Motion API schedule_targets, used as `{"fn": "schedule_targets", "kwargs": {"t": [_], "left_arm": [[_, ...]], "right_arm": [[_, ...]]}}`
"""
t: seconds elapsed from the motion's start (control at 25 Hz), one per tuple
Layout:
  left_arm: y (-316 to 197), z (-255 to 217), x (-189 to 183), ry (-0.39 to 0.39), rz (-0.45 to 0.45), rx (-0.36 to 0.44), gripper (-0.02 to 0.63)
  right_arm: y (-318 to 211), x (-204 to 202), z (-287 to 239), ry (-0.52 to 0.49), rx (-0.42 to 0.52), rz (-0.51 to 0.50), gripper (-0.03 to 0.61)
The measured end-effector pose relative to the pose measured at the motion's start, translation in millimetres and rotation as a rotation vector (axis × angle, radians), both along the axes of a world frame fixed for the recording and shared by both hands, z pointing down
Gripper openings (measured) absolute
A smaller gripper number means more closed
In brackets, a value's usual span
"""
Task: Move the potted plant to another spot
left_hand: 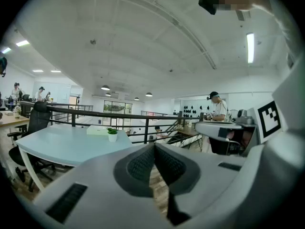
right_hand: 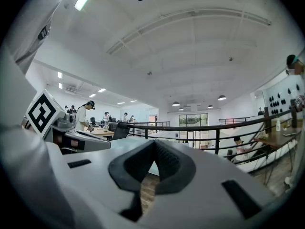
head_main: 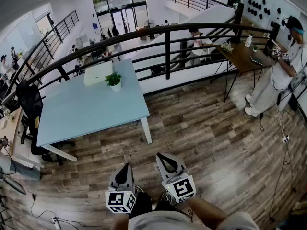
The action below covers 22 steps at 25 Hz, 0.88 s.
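The grey left gripper (head_main: 126, 167) and right gripper (head_main: 163, 158), both closed on nothing, are carried idle, evidently because the small green potted plant (head_main: 114, 80) stands well away on the pale-blue table (head_main: 86, 111).

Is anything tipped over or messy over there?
Nothing stands out. The potted plant stands upright on the pale blue table, beside a flat white box, and no soil shows spilled around it.

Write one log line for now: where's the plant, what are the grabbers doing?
stage: not started | potted plant: on table, beside white box | left gripper: shut, empty | right gripper: shut, empty
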<state>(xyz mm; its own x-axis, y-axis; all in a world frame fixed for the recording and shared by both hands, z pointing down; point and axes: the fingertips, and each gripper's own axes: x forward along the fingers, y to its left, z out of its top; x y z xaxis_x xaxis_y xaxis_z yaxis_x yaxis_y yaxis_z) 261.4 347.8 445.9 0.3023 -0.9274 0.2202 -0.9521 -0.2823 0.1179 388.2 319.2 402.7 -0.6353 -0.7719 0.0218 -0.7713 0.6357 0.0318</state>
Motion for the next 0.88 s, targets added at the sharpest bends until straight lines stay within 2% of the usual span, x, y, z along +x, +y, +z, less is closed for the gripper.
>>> {"fn": "schedule_targets", "kwargs": {"t": [0.2,0.44,0.72,0.88], "left_arm": [[-26,4,-34,0.017,-0.007,0.006,0.012],[-71,6,-63,0.073,0.022,0.023,0.012],[-120,4,-120,0.084,0.079,0.030,0.012],[-141,8,-150,0.092,0.100,0.035,0.012]], "right_arm": [[-22,-27,8,0.021,-0.022,0.020,0.003],[-62,-56,20,0.042,-0.031,0.042,0.003],[-103,-91,27,0.127,-0.047,0.093,0.007],[-116,-113,40,0.188,-0.078,0.102,0.095]]}}
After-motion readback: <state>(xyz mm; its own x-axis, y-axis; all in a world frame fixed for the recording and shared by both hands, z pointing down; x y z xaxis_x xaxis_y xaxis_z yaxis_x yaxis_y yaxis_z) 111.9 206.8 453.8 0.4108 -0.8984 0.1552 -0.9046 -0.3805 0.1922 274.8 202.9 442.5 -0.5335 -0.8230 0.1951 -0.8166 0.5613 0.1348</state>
